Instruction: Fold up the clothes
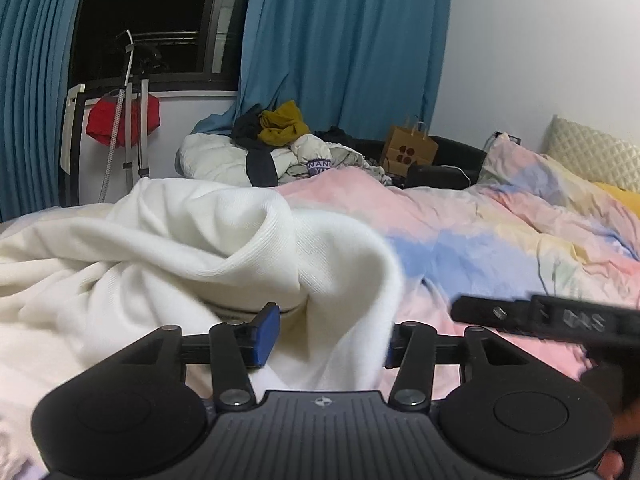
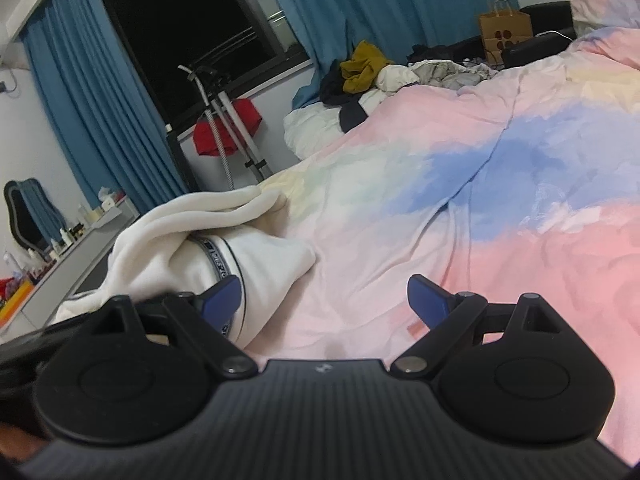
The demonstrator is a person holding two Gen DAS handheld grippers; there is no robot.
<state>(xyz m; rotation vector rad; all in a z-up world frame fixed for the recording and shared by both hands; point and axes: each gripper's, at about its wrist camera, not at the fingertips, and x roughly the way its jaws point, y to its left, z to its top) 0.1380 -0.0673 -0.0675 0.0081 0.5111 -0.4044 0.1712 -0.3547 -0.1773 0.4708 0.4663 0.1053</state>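
Observation:
A white knit garment (image 1: 180, 248) lies bunched on the pastel duvet (image 1: 500, 240). My left gripper (image 1: 328, 340) is open and low over it, and a raised fold of the cloth stands between its blue pads (image 1: 266, 336), partly covering the right one. A blurred black part of the right gripper (image 1: 560, 318) crosses the duvet just to the right. In the right wrist view the same white garment (image 2: 192, 248), showing a printed neck band, lies left of centre. My right gripper (image 2: 326, 300) is open over bare duvet (image 2: 440, 200), its left pad at the garment's edge.
A heap of other clothes (image 1: 280, 136) and a brown paper bag (image 1: 410, 150) sit at the bed's far side under blue curtains (image 1: 340, 40). A red garment hangs on a stand (image 1: 122, 120). Pillows (image 1: 592, 152) lie far right. A dresser (image 2: 80, 248) flanks the bed.

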